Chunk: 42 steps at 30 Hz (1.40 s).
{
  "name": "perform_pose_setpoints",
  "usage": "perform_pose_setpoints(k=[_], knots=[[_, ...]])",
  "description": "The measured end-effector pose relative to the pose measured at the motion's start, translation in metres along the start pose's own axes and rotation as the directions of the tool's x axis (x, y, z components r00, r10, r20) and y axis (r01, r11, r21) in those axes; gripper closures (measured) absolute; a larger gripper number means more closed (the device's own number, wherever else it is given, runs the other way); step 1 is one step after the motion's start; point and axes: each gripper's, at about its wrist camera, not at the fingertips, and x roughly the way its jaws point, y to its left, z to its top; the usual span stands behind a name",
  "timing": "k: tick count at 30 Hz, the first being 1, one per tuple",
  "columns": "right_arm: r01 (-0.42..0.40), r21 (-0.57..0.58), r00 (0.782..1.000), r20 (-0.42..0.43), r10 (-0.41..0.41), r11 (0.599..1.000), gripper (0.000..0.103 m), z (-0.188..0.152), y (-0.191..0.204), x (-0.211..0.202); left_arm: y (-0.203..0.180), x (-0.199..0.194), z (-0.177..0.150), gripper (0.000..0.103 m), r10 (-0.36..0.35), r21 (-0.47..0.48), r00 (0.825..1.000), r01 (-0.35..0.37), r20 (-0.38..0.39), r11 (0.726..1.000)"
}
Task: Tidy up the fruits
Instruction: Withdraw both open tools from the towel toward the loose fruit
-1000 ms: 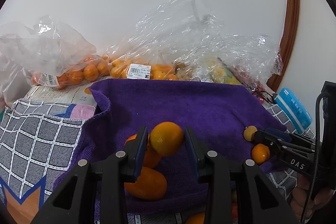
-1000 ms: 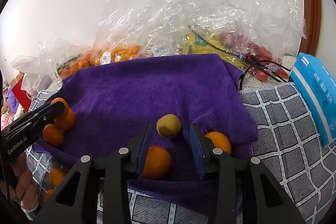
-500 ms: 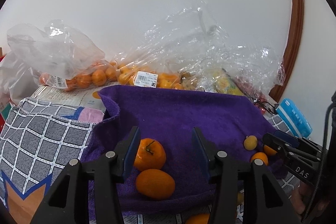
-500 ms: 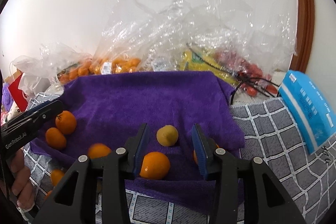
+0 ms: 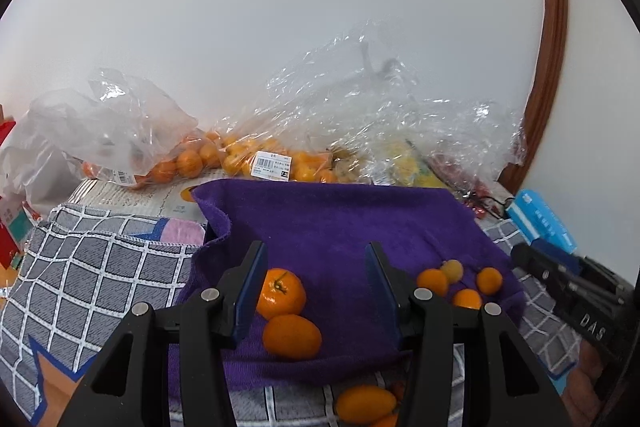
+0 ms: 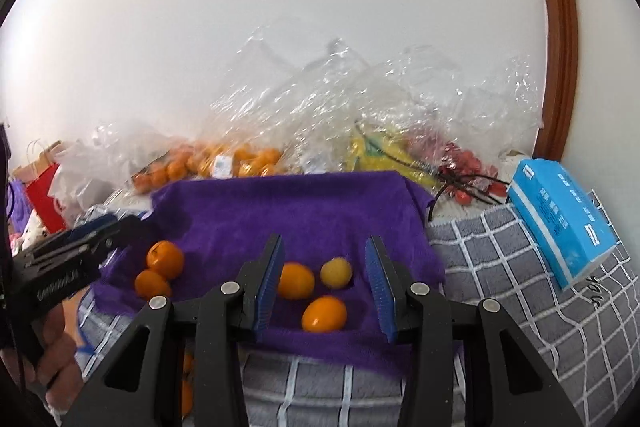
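A purple towel (image 5: 340, 223) (image 6: 288, 211) lies on a grey checked cloth. Two oranges (image 5: 282, 291) (image 5: 292, 337) sit on its left part, also seen in the right wrist view (image 6: 165, 259). Several small orange fruits (image 6: 296, 279) (image 6: 324, 313) and a yellowish one (image 6: 337, 271) (image 5: 452, 269) sit at its right front. My left gripper (image 5: 316, 287) is open and empty, above the two oranges. My right gripper (image 6: 325, 285) is open and empty, around the small fruits without touching them. More oranges (image 5: 362, 405) lie off the towel at the front.
Clear plastic bags of oranges (image 5: 188, 159) (image 5: 280, 163) and other fruit (image 6: 460, 163) are piled against the back wall. A blue tissue pack (image 6: 560, 219) lies on the checked cloth (image 6: 500, 267) at the right. A red bag (image 6: 44, 195) stands far left.
My left gripper has opened and let go of the orange, which now lies on the towel; it has pulled back and up. My right gripper has also drawn back and opened wider.
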Motion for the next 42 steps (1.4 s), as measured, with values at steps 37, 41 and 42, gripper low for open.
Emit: perform_pose_setpoints(k=[37, 41, 42], knots=[[-0.191, 0.009, 0.949, -0.255, 0.187, 0.982, 0.061, -0.095, 0.093, 0.000, 0.095, -0.046, -0.078, 0.054, 0.019, -0.142, 0.992, -0.037, -0.128, 0.989], [-0.209, 0.001, 0.941, -0.272, 0.201, 0.978, 0.061, -0.094, 0.097, 0.005, 0.094, -0.046, -0.077, 0.054, 0.013, -0.143, 0.992, -0.031, -0.126, 0.989], [-0.212, -0.002, 0.940, -0.274, 0.203, 0.977, 0.061, -0.095, 0.099, 0.005, 0.094, -0.046, -0.077, 0.054, 0.015, -0.145, 0.992, -0.033, -0.127, 0.989]])
